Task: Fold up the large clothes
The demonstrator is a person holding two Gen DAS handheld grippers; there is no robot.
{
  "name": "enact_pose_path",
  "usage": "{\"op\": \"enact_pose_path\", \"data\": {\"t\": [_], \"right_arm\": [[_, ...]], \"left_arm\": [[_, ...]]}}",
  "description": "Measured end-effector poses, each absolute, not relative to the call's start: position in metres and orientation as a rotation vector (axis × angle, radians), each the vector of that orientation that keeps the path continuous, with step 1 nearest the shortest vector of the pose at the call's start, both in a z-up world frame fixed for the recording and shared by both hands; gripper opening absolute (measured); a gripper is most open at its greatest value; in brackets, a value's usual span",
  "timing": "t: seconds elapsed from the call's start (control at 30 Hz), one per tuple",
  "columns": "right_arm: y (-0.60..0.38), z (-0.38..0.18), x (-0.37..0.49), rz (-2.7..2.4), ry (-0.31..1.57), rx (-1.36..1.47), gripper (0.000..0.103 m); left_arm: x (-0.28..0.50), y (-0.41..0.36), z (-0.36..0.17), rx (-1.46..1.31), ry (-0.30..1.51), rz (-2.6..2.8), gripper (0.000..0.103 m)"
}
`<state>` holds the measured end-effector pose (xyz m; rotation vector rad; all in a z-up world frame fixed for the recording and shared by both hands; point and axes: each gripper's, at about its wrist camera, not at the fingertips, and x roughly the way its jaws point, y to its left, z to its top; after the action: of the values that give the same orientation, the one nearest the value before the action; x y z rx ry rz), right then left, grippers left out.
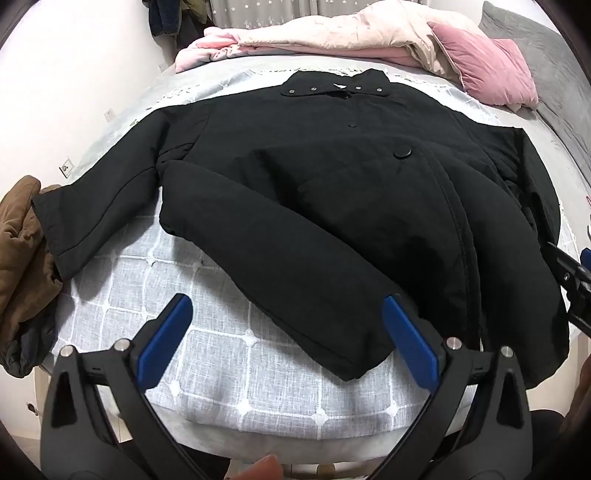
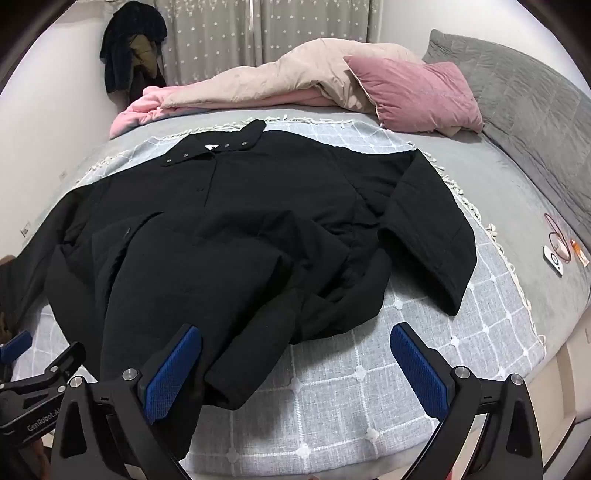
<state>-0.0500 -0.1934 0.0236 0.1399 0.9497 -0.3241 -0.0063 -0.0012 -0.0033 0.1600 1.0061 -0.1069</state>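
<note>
White walls (image 2: 55, 122), star-print curtains (image 2: 221, 33), grey bed (image 2: 517, 184)

One black jacket (image 1: 332, 206); one pink pillow (image 1: 487, 70), far right; one brown garment (image 1: 22, 258), near left; two hand-held grippers, left hand-held gripper (image 1: 288, 332) and right hand-held gripper (image 2: 295, 365).

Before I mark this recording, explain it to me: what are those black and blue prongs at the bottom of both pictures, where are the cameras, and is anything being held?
No robot here: a person carries a two-finger gripper in each hand, with a fisheye camera on each looking along its fingers. One picture is from the left gripper, the other from the right gripper; the blue pads are fingertips. Both stand open and hold nothing. A black jacket lies front up on a grey checked blanket on the bed, its sleeves spread out. Behind it are a pink pillow and a bunched quilt; a brown garment lies at the left edge.
</note>
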Motion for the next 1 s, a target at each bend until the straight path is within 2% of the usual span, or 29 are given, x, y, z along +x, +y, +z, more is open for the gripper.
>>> {"op": "enact_pose_path", "data": {"t": [1.0], "right_arm": [[-0.1931,0.0256,-0.0570,-0.292,0.960,0.159,0.103]], "left_arm": [[-0.0060,-0.0041,-0.0060,0.143,1.006,-0.121,0.102]]}}
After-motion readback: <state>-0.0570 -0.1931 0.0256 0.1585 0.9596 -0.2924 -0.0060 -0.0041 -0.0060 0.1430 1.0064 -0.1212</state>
